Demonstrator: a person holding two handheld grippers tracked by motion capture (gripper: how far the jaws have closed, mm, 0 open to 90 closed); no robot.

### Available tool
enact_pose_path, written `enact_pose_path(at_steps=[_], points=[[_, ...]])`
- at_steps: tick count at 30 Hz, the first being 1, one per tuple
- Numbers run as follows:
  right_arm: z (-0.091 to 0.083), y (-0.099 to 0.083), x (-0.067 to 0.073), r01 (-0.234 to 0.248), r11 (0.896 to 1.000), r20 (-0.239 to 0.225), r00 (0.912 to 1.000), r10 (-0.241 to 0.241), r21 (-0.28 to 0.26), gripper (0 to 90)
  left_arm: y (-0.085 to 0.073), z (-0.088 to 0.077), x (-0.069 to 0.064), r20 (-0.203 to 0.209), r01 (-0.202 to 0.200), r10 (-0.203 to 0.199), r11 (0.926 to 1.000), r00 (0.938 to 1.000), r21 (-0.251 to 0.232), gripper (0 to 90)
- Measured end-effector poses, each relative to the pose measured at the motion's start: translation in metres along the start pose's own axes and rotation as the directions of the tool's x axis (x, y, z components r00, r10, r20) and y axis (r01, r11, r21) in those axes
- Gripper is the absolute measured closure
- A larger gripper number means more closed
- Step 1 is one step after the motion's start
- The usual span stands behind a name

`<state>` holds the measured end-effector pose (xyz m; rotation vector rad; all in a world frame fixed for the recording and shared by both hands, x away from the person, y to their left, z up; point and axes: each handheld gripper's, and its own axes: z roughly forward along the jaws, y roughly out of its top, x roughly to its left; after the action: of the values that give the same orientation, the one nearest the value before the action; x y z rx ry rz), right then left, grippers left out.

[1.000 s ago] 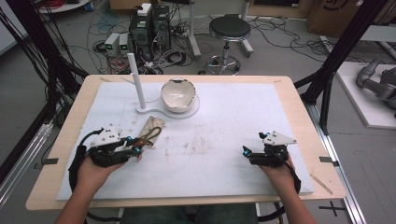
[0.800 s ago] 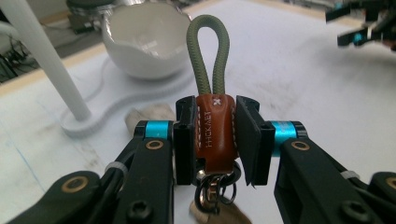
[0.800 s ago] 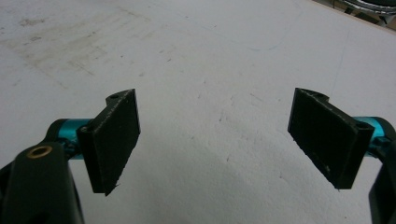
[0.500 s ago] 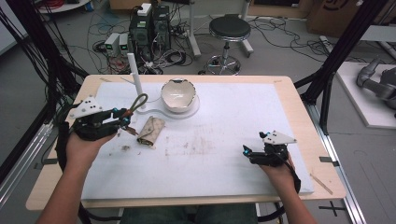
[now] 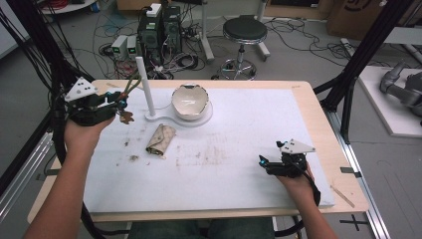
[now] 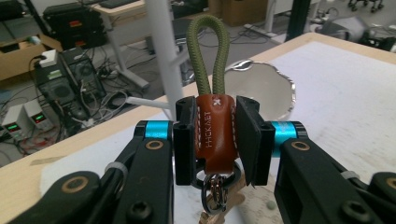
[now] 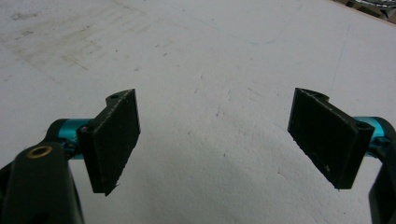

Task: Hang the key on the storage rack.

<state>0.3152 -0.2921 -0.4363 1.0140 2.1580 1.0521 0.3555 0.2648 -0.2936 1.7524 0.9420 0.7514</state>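
My left gripper [image 5: 121,103] is raised over the table's far left corner, shut on a keychain [image 6: 214,133]: a brown leather tab with a green cord loop standing up and metal rings hanging below. The keychain [image 5: 126,99] points toward a white post [image 5: 143,85] that rises from a white stand [image 5: 171,118]. A white bowl [image 5: 190,101] sits on that stand. My right gripper [image 5: 265,164] rests low at the right front of the white mat, open, and its pads [image 7: 114,140] have only bare mat between them.
A crumpled tan cloth or pouch [image 5: 160,139] lies on the mat [image 5: 239,129] in front of the stand. Brown crumbs and smudges mark the mat's middle. Beyond the table's far edge are computers, cables and a stool [image 5: 244,32].
My left hand has lifted the keychain off the mat and carried it up and back to the left, near the white post. The tan pouch now lies uncovered. My right hand has stayed put.
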Motion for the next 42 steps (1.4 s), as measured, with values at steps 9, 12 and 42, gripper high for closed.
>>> enact_pose_path(at_steps=[9, 12, 42], points=[[0.001, 0.000, 0.000, 0.007, 1.000, 0.004, 1.0000, -0.007, 0.008, 17.1, 0.000, 0.016, 0.004, -0.024, -0.018, 0.018, 0.9996, 0.9995, 0.024, 69.3], [0.001, 0.000, 0.000, 0.010, 1.000, 0.002, 1.0000, -0.010, 0.005, 17.1, 0.000, 0.019, 0.003, -0.020, -0.020, 0.021, 0.9994, 0.9996, 0.028, 69.3], [0.002, -0.001, 0.000, 0.005, 1.000, 0.001, 1.0000, -0.005, 0.009, 17.1, -0.029, 0.026, -0.001, -0.046, -0.006, 0.010, 0.9971, 0.9989, 0.075, 31.1]])
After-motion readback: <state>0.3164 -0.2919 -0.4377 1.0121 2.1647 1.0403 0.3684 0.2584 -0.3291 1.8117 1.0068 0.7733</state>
